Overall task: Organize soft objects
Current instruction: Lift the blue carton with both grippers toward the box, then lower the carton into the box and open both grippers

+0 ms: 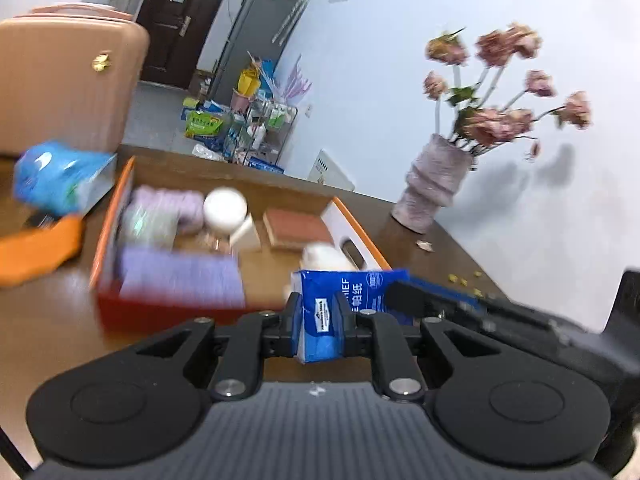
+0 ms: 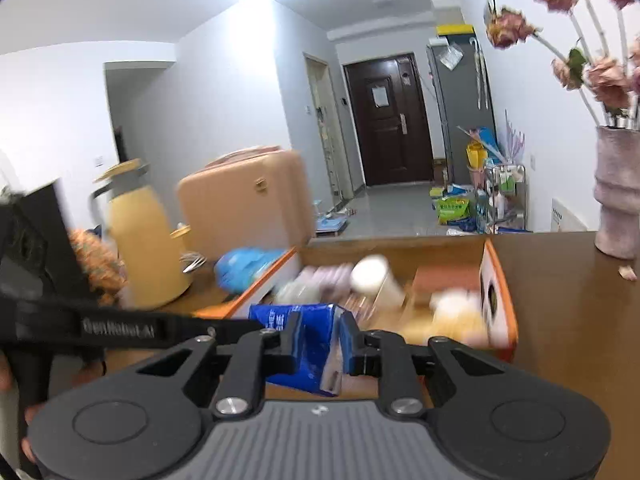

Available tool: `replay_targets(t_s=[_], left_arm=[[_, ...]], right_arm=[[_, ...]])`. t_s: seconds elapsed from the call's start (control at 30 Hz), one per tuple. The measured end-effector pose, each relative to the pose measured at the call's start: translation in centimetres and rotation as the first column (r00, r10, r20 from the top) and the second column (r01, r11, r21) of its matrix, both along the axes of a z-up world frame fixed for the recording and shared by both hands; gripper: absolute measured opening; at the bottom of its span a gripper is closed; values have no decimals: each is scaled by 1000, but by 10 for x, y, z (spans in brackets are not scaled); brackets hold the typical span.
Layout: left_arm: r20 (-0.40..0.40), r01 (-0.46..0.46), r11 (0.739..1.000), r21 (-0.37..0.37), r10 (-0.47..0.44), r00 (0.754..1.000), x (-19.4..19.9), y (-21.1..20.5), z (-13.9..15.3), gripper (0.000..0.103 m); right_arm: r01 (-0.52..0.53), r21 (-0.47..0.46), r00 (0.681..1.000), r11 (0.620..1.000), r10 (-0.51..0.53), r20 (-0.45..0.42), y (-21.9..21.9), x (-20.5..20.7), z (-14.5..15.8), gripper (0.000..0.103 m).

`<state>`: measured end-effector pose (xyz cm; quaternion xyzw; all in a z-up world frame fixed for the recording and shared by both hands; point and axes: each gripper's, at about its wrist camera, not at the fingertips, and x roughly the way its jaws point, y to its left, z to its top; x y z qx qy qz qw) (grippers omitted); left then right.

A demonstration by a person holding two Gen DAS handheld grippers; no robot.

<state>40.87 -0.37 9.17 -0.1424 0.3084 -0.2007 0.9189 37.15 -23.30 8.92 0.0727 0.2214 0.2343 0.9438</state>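
Observation:
A blue pack of paper handkerchiefs [image 1: 320,320] is pinched between the pads of my left gripper [image 1: 318,322], which is shut on it. From the right, one of my right gripper's fingers [image 1: 404,294] reaches onto the same pack. In the right wrist view my right gripper [image 2: 318,338] is shut on the blue pack [image 2: 304,344], squeezing its end. The left gripper's arm [image 2: 120,328] comes in from the left. Just beyond the pack stands an orange-rimmed cardboard box [image 1: 120,200] [image 2: 500,280] holding purple packs [image 1: 180,276], a white roll [image 1: 225,208], a reddish sponge [image 1: 296,228] and something white and fluffy [image 1: 320,256].
On the brown table are a grey-pink vase of dried roses [image 1: 434,188] [image 2: 616,200] at the right and a blue plastic bag [image 1: 60,176] [image 2: 244,264] left of the box. A peach suitcase [image 1: 68,80] and a yellow jug [image 2: 144,240] stand at the left.

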Motion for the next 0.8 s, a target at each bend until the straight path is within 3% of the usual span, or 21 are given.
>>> replay_targets(t_s=[0.2,0.37,0.47,0.6,0.8], left_arm=[[-169,-6,999,37,13,985,133,-18,-29,15],[-310,-31,994,109,64,949,191,-30,-72,15],[-294,-20,990,138,60,954,193,-37,-78,16],[-270,-8,990,140,46,962,180,-33,-70,17],[-158,-12,985,175,40,987,132,-9,-20,19]], right_arm=[[49,-115,989,992,-64,-134,8,140,-14,19],[41,-214,946,976,-107,-306,20,212,-57,17],[58,-283,939,957,-149,-311,24,218,-71,17],[53,-302,938,952,-151,-312,24,211,-79,17],[65,-275,965,959,-131,-227,12,181,-32,19]])
